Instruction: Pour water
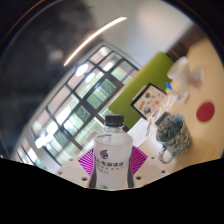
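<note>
I have the tongs (112, 168) closed on a water bottle (112, 150), and the whole view is leaning, so the room runs on a slant behind it. The bottle sits squarely between the two fingers, its white label filling the gap; one magenta pad (86, 160) presses in at one side and the other peeks out at the opposite side, with no daylight I can see between pads and label. I read that as a firm hold on the bottle's body, low enough that the neck and mouth stand free beyond the fingertips, which is how I'd want it for pouring.

The bottle's dark cap (114, 120) looks to be on, though I can't be sure from here; if it is, nothing comes out until it's off.

Beyond the bottle and to one side lies a table (205, 85), with a small potted plant (171, 131) nearest the fingers, a white card or tray (151, 101) further off, and a red round thing (206, 111) further along. Behind the bottle are large windows (75, 100).

I can't pick out any cup or glass to receive the water. My guess is that I'm carrying or starting the tilt, not yet pouring.
</note>
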Demonstrator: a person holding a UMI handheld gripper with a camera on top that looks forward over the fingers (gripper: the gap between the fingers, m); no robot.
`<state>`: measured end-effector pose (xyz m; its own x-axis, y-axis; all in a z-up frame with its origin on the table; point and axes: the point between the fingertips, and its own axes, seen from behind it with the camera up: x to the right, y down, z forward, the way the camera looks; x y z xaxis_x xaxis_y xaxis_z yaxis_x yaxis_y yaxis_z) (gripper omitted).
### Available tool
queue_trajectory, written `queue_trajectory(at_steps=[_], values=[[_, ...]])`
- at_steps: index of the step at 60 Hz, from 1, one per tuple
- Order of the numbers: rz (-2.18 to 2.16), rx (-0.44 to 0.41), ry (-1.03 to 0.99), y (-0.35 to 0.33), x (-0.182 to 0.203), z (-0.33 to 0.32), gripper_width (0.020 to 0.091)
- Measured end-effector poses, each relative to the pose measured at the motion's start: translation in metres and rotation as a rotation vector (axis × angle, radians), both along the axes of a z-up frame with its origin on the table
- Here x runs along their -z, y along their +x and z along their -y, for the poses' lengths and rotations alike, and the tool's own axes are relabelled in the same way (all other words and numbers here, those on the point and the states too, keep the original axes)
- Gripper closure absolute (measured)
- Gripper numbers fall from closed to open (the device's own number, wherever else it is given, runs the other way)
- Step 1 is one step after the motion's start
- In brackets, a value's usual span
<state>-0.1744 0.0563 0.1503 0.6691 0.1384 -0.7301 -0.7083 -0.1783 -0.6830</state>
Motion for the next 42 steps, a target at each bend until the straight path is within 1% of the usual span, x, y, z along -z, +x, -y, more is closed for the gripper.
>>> queue_trajectory(at_steps=[3,4,6,12,13,14,15,17,22,23,24,30,32,33,38,39,40,42], values=[[-0.251,-0.002,-0.036,0.009,-0.007,-0.01,0.0676],[-0.323,0.01,-0.049,0.006,-0.011,-0.015,0.0677],[-0.452,0.005,-0.057,0.017,-0.004,-0.029,0.0676],[-0.795,0.029,-0.08,0.04,-0.007,-0.042,0.0674],[-0.838,0.036,-0.078,0.044,-0.008,-0.043,0.0674],[-0.888,0.057,-0.093,0.04,-0.021,-0.026,0.0675],[-0.923,0.056,-0.086,0.047,-0.016,-0.031,0.0671],[-0.995,0.084,-0.091,0.048,-0.012,-0.044,0.0673],[-1.174,0.077,-0.116,0.05,-0.006,-0.048,0.0672],[-1.212,0.067,-0.135,0.055,-0.01,-0.04,0.0672],[-1.227,0.073,-0.143,0.049,-0.005,-0.05,0.0672],[-1.296,0.048,-0.181,0.044,0.007,-0.053,0.0673],[-1.3,0.046,-0.184,0.043,0.003,-0.041,0.0674],[-1.299,0.049,-0.187,0.044,0.004,-0.052,0.0675],[-1.263,0.052,-0.2,0.043,0.009,-0.05,0.0673],[-1.255,0.047,-0.204,0.042,0.007,-0.04,0.0674],[-1.243,0.045,-0.208,0.039,0.009,-0.051,0.0672],[-1.203,0.023,-0.214,0.034,0.006,-0.051,0.0672]])
